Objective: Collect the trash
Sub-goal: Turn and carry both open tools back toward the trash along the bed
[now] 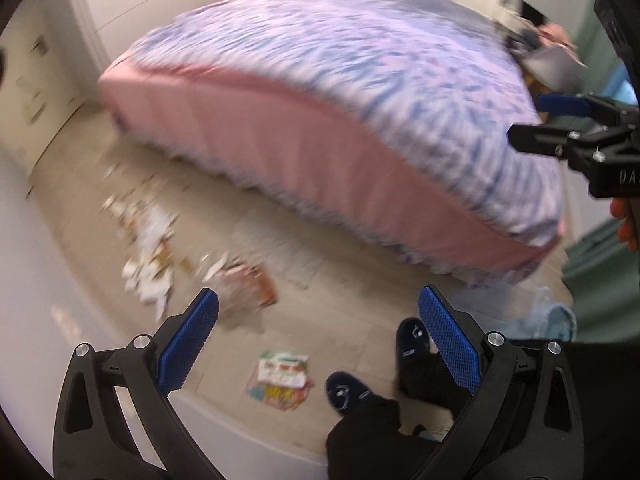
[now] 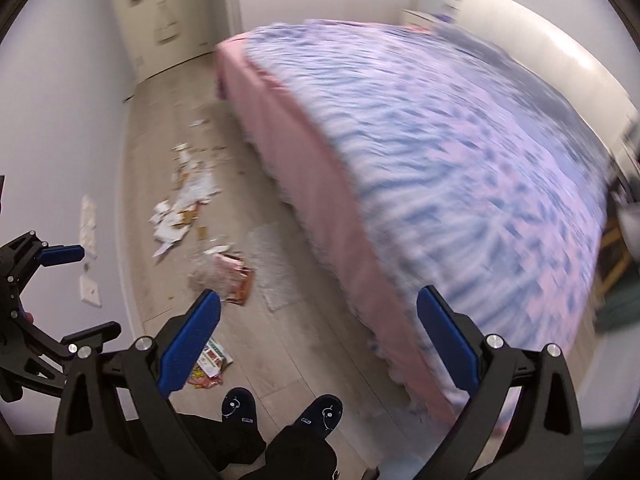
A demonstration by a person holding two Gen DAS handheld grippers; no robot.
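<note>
Trash (image 2: 180, 204): crumpled white paper scraps strewn along pale wood-plank floor (image 2: 280, 344).

**Two wrist views, both high and tilted down over the bedside floor**

The left wrist camera looks forward and down from standing height; the bed (image 1: 340, 112) fills 12 o'clock, scattered paper scraps (image 1: 148, 248) lie at 9, and the right gripper (image 1: 532, 120) intrudes at 3. The right wrist camera faces much the same way, with the bed (image 2: 440, 160) toward 2, the scraps (image 2: 180, 208) at 10, and the left gripper (image 2: 88, 292) at 8. Both share the floor (image 2: 280, 344), scraps, bed and the person's slippers (image 2: 240, 402), all seen from afar and blurred.
</note>
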